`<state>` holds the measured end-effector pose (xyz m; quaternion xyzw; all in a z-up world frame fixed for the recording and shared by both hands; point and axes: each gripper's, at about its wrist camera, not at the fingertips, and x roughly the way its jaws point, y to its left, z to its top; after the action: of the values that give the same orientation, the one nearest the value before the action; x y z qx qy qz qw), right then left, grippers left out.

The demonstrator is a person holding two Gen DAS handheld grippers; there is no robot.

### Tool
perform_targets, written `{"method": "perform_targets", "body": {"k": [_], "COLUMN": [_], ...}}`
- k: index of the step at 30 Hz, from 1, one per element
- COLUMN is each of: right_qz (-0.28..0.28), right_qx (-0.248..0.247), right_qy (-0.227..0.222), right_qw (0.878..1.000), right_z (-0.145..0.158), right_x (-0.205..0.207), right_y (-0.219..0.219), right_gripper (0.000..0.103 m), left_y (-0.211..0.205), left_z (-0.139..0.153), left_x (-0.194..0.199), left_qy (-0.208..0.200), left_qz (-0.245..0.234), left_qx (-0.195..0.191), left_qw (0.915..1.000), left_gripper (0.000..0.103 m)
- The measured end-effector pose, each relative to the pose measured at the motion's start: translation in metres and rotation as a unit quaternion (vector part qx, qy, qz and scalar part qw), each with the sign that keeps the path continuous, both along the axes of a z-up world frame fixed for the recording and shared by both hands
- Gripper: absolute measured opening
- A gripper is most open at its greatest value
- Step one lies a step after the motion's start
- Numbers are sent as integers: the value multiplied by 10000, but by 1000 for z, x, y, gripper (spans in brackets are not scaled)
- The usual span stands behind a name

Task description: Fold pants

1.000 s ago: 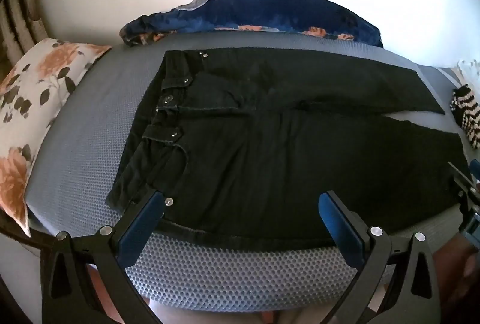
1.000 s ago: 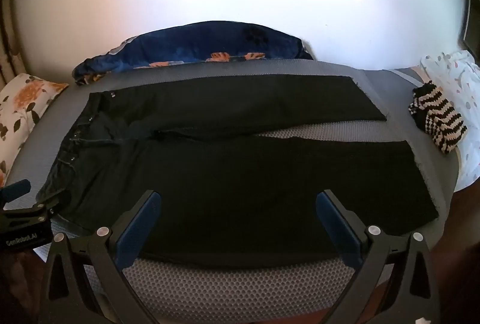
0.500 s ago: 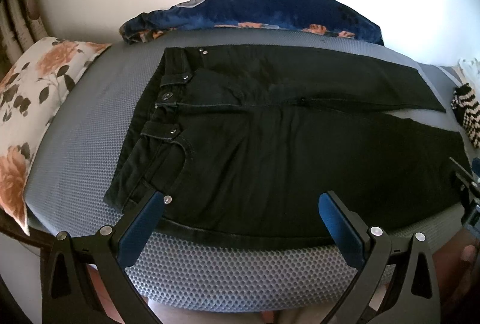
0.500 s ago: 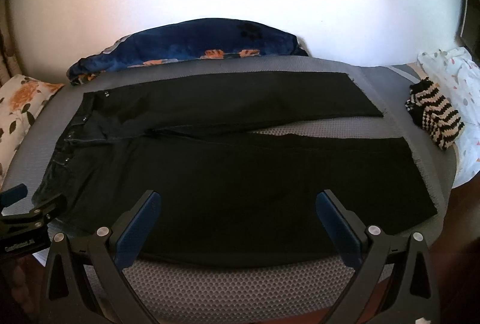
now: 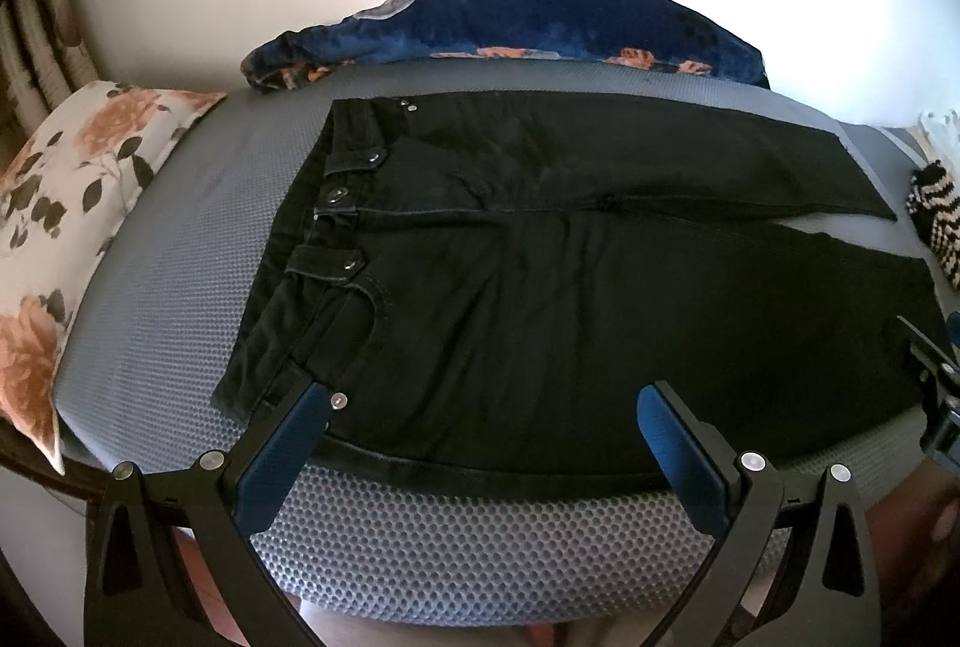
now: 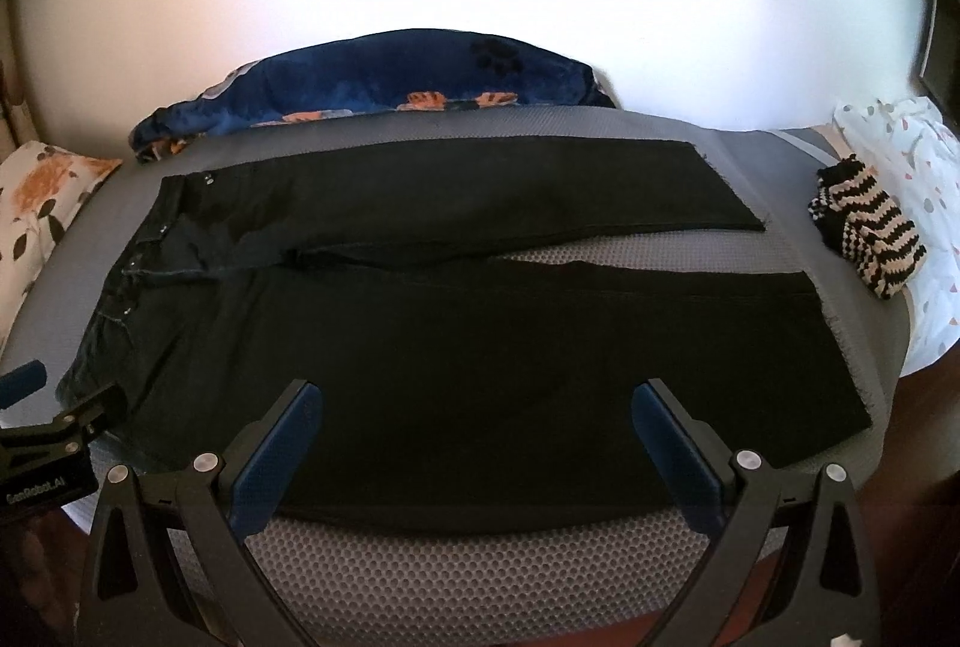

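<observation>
- Two claws are held at the near edge of the bed (image 5: 180, 239), and both are seen with their jaws wide apart and nothing between them.
- The pants (image 5: 540, 287) are spread flat on the grey mesh cover, waistband (image 5: 312, 251) to the left and leg ends to the right, with the legs parted in a narrow V.
- The left claw (image 5: 486, 407) is poised over the near hip, just beside the waistband corner; the right claw (image 6: 480, 401) is poised over the near leg, well short of its hem (image 6: 834, 347).
- The fold is judged not yet begun: no cloth is lifted or doubled.
- The likely first step is judged to be laying one leg over the other, so the near long edge should be pinched at two points set well apart, one near the waist and one further towards the hem.
- Only the pants should be taken between the jaws; the mesh cover beneath is best left out of the grip.
- Both ends should be lifted and carried together at an even height, so that the heavy cloth does not sag or twist between the grips.
- The near edge should be laid on the far edge, seam to seam, and kept short of the blue blanket (image 5: 540, 29) behind.
- The striped sock (image 6: 864, 239) and the flowered pillow (image 5: 66, 227) lie apart from the pants and need not be touched.
</observation>
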<state>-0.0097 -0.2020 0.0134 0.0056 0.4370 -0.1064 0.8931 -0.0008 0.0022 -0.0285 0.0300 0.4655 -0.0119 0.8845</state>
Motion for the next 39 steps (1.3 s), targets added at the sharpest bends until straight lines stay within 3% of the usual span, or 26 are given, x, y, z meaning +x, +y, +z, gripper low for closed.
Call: {"method": "perform_targets", "body": {"k": [39], "right_qz": [2], "right_qx": [79], "right_qy": [14], "right_qw": [10000], "right_z": [-1], "right_x": [1], "right_y": [0], "right_gripper": [102], "left_y": [4], "left_z": [0], "left_x": [2], "left_qy": [-37], "left_qz": [2], "left_qx": [-19], "left_qw": [10000], "left_gripper": [102]}}
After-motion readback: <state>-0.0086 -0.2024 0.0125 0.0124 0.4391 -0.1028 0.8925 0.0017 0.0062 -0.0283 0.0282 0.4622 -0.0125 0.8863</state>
